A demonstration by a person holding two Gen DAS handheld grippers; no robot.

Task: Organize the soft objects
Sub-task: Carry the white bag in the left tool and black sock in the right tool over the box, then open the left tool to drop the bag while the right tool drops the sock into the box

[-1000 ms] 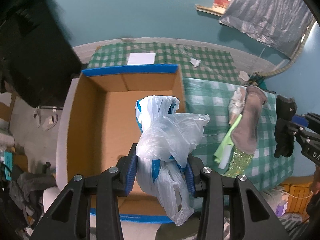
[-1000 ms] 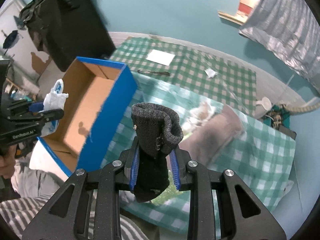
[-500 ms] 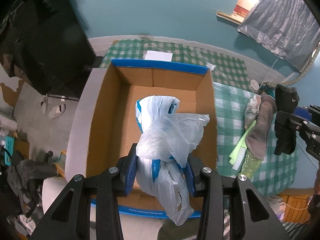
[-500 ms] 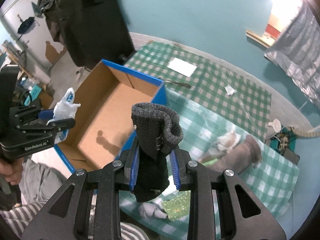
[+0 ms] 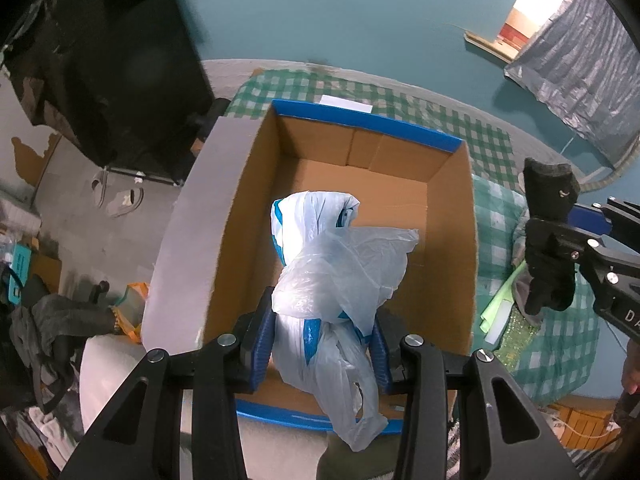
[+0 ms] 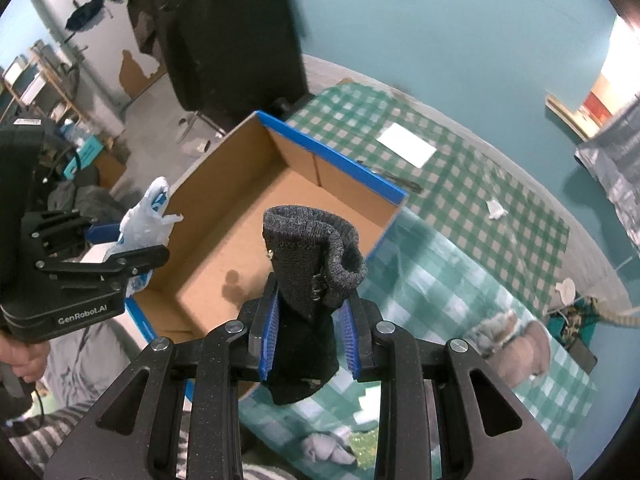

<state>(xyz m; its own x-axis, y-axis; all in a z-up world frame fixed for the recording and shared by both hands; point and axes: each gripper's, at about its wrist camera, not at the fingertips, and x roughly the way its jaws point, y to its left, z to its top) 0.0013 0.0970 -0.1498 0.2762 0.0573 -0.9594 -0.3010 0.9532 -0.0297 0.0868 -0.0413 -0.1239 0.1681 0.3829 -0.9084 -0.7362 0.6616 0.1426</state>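
Observation:
My left gripper (image 5: 320, 344) is shut on a white and blue plastic bag (image 5: 340, 264) and holds it above the near side of an open cardboard box (image 5: 452, 184) with blue outer walls. The box shows nothing inside it. My right gripper (image 6: 308, 332) is shut on a dark grey sock (image 6: 312, 264) and holds it over the box's right edge (image 6: 384, 236). The right gripper with the sock (image 5: 548, 240) shows at the right of the left wrist view. The left gripper with the bag (image 6: 144, 216) shows at the left of the right wrist view.
A green checked cloth (image 6: 460, 208) covers the table. More soft things lie to the right of the box: a brown-grey cloth (image 6: 520, 344), a light green piece (image 5: 500, 304) and a glittery piece (image 5: 516, 336). A white paper (image 6: 406, 144) lies beyond the box. A dark chair (image 5: 108, 60) stands at the left.
Both grippers have moved left toward the box. The bag now hangs over the box's near side, and the sock has come from over the cloth to the box's right edge.

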